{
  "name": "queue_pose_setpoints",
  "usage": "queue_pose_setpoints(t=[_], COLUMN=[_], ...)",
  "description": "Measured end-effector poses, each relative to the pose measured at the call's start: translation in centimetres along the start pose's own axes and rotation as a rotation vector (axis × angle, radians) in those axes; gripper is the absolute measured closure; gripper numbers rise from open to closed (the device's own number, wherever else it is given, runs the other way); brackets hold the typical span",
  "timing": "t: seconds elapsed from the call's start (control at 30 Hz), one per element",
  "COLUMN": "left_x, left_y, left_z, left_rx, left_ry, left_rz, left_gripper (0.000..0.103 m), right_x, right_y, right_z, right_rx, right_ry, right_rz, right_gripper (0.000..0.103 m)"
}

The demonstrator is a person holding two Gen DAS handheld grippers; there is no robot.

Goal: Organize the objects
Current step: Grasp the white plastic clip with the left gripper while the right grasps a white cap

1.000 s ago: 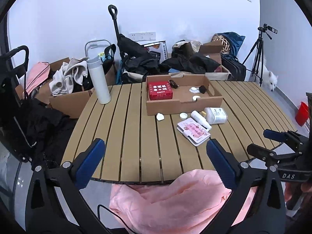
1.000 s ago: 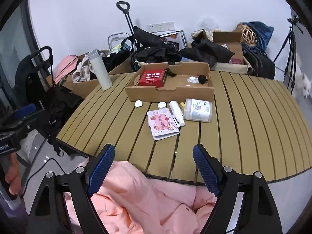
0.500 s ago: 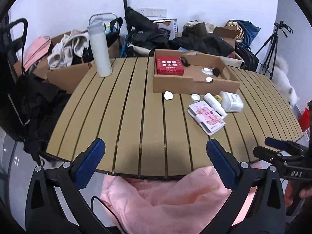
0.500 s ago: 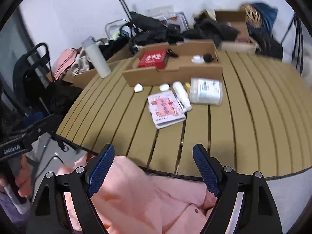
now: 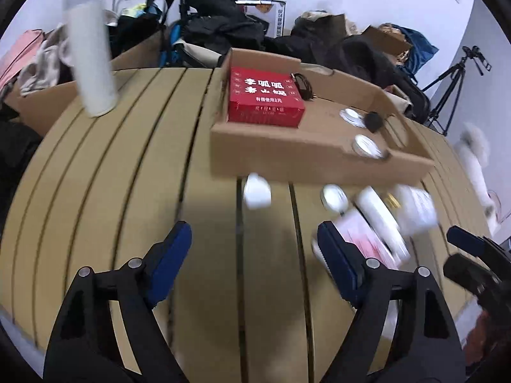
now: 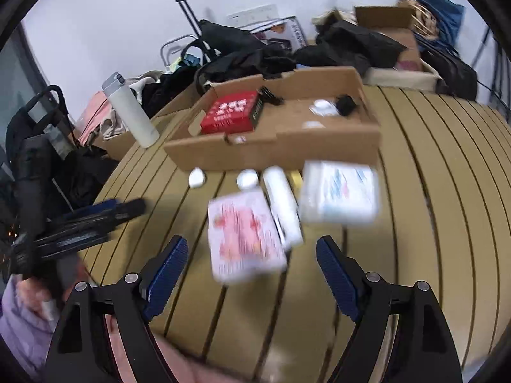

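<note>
A shallow cardboard tray on the slatted table holds a red box, a black cable, a black cap and small white lids. In front of it lie a small white object, a white lid, a white tube, a pink-and-white packet and a white tub. My left gripper is open and empty, just short of the small white object. My right gripper is open and empty over the packet.
A tall white flask stands at the table's far left. Bags, boxes and clothes crowd the floor behind the table. A tripod and a white dog are at the right.
Both grippers have moved forward from beyond the table's near edge to over the table, close to the loose items. Both stay open.
</note>
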State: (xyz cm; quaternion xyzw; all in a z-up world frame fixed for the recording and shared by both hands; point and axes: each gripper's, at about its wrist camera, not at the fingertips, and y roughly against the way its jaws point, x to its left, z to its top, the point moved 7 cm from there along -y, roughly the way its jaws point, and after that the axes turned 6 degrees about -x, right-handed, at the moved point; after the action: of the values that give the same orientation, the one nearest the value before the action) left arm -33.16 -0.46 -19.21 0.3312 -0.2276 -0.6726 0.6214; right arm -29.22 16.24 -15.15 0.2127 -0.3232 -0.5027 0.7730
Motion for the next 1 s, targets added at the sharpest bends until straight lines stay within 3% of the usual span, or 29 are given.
queue_pose_setpoints(t=[0.17, 0.27, 0.37, 0.4, 0.43, 0.47, 0.57, 0.7, 0.83, 1.0], left_x=[-1.1, -1.2, -0.9, -0.6, -0.3, -0.3, 0.0, 0.0, 0.5, 2.2], left_y=[-5.4, -7.0, -6.8, -6.7, -6.7, -6.6, -6.5, -5.1, -2.0, 4.8], left_z=[1.2, 0.7, 0.6, 0.7, 0.8, 0.8, 0.7, -0.1, 0.0, 0.0], left_rx=[0.026, 0.04, -0.006, -0.008, -0.007, -0.006, -0.012, -0.01, -0.051, -0.113], left_ry=[-0.083, -0.106, -0.136, -0.129, -0.13, -0.139, -0.152, -0.15, -0.131, -0.078], left_rz=[0.063, 0.065, 0.099, 0.098, 0.104, 0.102, 0.096, 0.102, 0.116, 0.127], left_gripper=[0.04, 0.041, 0.052, 0.061, 0.077, 0.079, 0.079, 0.079, 0.079, 0.079], right_x=[0.5, 1.4, 1.9, 1.9, 2.0, 2.3, 3.1, 3.0, 2.3, 2.4], right_y=[-6.5, -9.8, -12.0, -12.7, -13.0, -13.2, -14.1, -14.0, -13.1, -8.6], right_z=[1.9, 2.5, 2.4, 2.3, 2.1, 2.0, 1.0, 0.6, 0.7, 1.6], right_rx=[0.062, 0.101, 0.128, 0.141, 0.149, 0.144, 0.185, 0.178, 0.185, 0.111], right_ry=[0.085, 0.162, 0.234, 0.255, 0.275, 0.307, 0.368, 0.347, 0.269, 0.165], right_rz=[-0.014, -0.009, -0.022, -0.039, -0.042, -0.049, -0.061, -0.09, -0.084, -0.071], right_gripper=[0.047, 0.051, 0.06, 0.061, 0.061, 0.061, 0.065, 0.092, 0.092, 0.092])
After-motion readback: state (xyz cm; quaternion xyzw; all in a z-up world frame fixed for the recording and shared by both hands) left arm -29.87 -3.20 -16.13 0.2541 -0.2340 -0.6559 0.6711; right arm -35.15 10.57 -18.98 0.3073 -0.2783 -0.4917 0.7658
